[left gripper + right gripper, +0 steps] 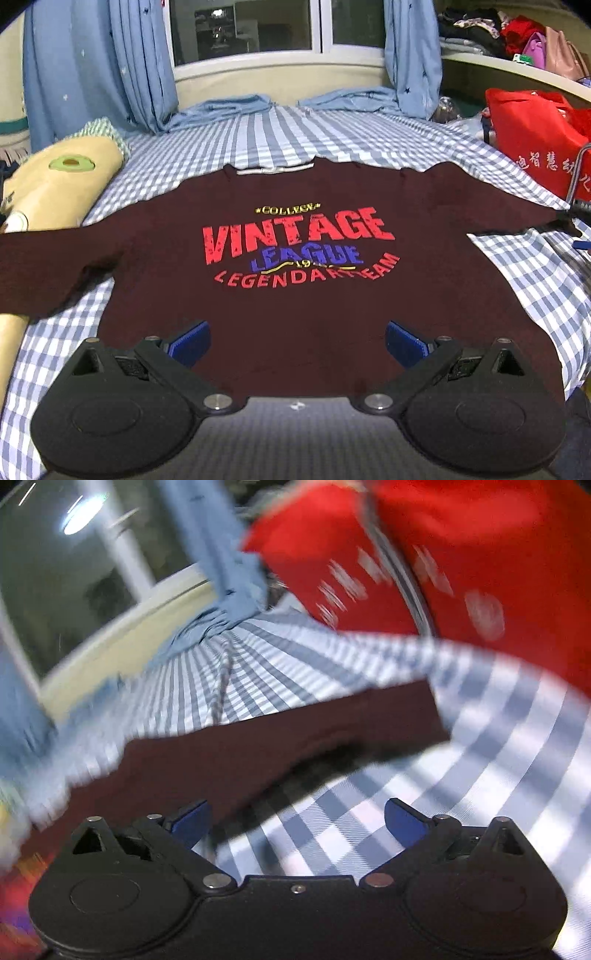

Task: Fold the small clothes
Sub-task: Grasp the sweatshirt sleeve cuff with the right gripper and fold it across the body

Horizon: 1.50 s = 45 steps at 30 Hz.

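Both claws wide open, empty; red bag [535,136] & pillow [62,184] flank sweater [295,295].

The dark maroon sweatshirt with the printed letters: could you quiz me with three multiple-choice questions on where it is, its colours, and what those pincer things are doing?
1. The dark maroon long-sleeved sweatshirt lies on:
A. a wooden floor
B. a blue-and-white checked bedsheet
C. a chair

2. The word VINTAGE is printed in:
A. red
B. green
C. white

3. The left hand-held gripper is:
A. shut on a sleeve
B. open over the sweatshirt
C. holding a bag

Answers: B, checked fabric shows all around it; A, big red letters across the chest; B, its blue pads stand wide apart.
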Motion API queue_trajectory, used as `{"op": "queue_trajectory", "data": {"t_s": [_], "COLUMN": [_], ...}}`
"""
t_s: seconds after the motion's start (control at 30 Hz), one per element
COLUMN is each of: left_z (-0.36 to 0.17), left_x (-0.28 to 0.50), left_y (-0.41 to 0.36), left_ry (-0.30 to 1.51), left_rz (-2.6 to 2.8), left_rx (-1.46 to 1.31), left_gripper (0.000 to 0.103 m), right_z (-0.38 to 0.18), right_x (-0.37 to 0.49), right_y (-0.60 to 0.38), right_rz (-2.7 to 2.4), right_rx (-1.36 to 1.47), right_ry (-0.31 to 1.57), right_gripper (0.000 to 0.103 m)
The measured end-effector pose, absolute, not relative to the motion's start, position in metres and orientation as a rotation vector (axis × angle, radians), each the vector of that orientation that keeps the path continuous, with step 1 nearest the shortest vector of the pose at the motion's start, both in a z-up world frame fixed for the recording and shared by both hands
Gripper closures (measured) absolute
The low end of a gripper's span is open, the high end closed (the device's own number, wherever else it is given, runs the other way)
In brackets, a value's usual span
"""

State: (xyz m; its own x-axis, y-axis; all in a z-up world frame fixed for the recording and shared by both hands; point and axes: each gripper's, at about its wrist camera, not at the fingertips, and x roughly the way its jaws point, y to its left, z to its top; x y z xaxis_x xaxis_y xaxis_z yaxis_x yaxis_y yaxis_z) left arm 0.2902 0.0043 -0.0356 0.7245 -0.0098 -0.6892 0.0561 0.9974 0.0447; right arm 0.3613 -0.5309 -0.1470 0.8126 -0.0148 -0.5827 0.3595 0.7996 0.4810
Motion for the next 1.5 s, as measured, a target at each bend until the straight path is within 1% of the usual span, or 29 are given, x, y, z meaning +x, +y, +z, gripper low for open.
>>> {"op": "queue_trajectory", "data": {"t_s": [0.07, 0.2, 0.23, 0.27, 0.3, 0.33, 0.37, 0.47, 0.57, 0.67, 0.8, 0.9, 0.97, 1.03, 1.13, 1.2, 1.27, 1.33, 1.43, 1.47, 1.5], "left_z": [-0.039, -0.042, -0.041, -0.04, -0.039, -0.037, -0.036, -0.033, -0.033, -0.033, -0.024, -0.016, -0.011, -0.007, -0.004, -0.003, -0.003, -0.004, -0.006, -0.006, -0.006], "left_x": [0.295, 0.298, 0.298, 0.296, 0.295, 0.293, 0.292, 0.285, 0.279, 0.27, 0.254, 0.241, 0.231, 0.221, 0.207, 0.198, 0.19, 0.184, 0.18, 0.18, 0.18], "left_y": [0.009, 0.018, 0.02, 0.023, 0.027, 0.031, 0.034, 0.045, 0.056, 0.067, 0.09, 0.113, 0.126, 0.138, 0.154, 0.164, 0.174, 0.181, 0.19, 0.193, 0.195], "left_ry": [0.78, 0.805, 0.806, 0.805, 0.804, 0.802, 0.801, 0.794, 0.788, 0.775, 0.729, 0.696, 0.673, 0.649, 0.637, 0.634, 0.627, 0.621, 0.623, 0.619, 0.616], "left_rz": [-0.027, 0.011, 0.023, 0.036, 0.046, 0.053, 0.059, 0.074, 0.068, 0.057, 0.056, 0.088, 0.089, 0.095, 0.129, 0.139, 0.149, 0.167, 0.19, 0.193, 0.192], "left_rx": [0.041, 0.042, 0.048, 0.05, 0.047, 0.039, 0.033, 0.014, -0.017, -0.038, -0.063, -0.099, -0.124, -0.123, -0.125, -0.151, -0.168, -0.17, -0.177, -0.187, -0.197], "left_gripper": [0.001, 0.001, 0.001, 0.001, 0.001, 0.001, 0.001, 0.001, 0.001, 0.001, 0.001, 0.001, 0.001, 0.001, 0.001, 0.001, 0.001, 0.001, 0.001, 0.001, 0.001], "right_z": [-0.16, -0.182, -0.184, -0.186, -0.187, -0.187, -0.185, -0.162, -0.117, -0.055, 0.019, 0.044, 0.039, 0.022, -0.028, -0.067, -0.106, -0.129, -0.146, -0.148, -0.149], "right_x": [0.369, 0.388, 0.396, 0.404, 0.414, 0.423, 0.428, 0.438, 0.445, 0.455, 0.47, 0.487, 0.497, 0.506, 0.518, 0.525, 0.53, 0.529, 0.527, 0.528, 0.526], "right_y": [-0.547, -0.564, -0.568, -0.573, -0.577, -0.581, -0.583, -0.569, -0.537, -0.476, -0.357, -0.244, -0.172, -0.101, -0.003, 0.041, 0.071, 0.088, 0.097, 0.101, 0.106], "right_rz": [-0.192, -0.209, -0.218, -0.232, -0.262, -0.3, -0.327, -0.333, -0.304, -0.234, -0.06, 0.073, 0.154, 0.237, 0.329, 0.354, 0.38, 0.404, 0.399, 0.398, 0.399], "right_rx": [0.78, 0.951, 0.963, 0.971, 0.966, 0.949, 0.923, 0.786, 0.608, 0.418, 0.191, 0.06, 0.011, -0.053, -0.216, -0.317, -0.397, -0.447, -0.508, -0.518, -0.546], "right_ry": [0.549, 0.403, 0.37, 0.357, 0.361, 0.38, 0.397, 0.399, 0.352, 0.302, 0.255, 0.238, 0.251, 0.286, 0.39, 0.475, 0.581, 0.63, 0.649, 0.643, 0.639], "right_gripper": [0.005, 0.007, 0.012, 0.025, 0.036, 0.064, 0.082, 0.092, 0.094, 0.094, 0.094, 0.095, 0.095, 0.095, 0.096, 0.096, 0.096, 0.095, 0.094, 0.092, 0.091]}}
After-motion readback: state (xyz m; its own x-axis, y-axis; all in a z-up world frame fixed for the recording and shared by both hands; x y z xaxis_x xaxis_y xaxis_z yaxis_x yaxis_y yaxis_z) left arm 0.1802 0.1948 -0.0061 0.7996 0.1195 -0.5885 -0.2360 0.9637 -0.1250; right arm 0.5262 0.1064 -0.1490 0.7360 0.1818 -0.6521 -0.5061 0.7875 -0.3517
